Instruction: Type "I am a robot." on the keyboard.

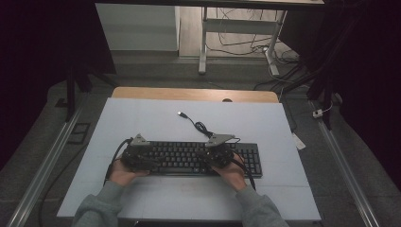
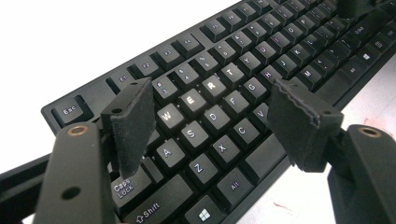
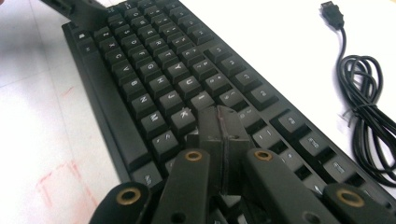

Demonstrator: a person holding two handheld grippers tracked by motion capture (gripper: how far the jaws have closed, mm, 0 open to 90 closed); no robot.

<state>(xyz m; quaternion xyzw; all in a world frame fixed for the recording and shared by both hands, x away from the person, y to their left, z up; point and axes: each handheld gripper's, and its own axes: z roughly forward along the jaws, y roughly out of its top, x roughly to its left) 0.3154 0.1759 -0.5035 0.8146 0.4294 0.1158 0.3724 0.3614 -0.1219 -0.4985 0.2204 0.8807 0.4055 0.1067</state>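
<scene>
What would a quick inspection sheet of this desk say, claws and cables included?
Surface: white board on a wooden table.
Job's things: black keyboard, flat, near the front edge.
Clutter: nothing seen.
Claws: left claw open above the W-E-R keys; right claw shut, tips down among the keys.
Cables: keyboard's cable coiled behind, USB plug loose.
Surroundings: dim room, desk frame and floor wires beyond.

Matt black plastic keyboard [image 1: 198, 158] on smooth white board [image 1: 142, 118].
</scene>
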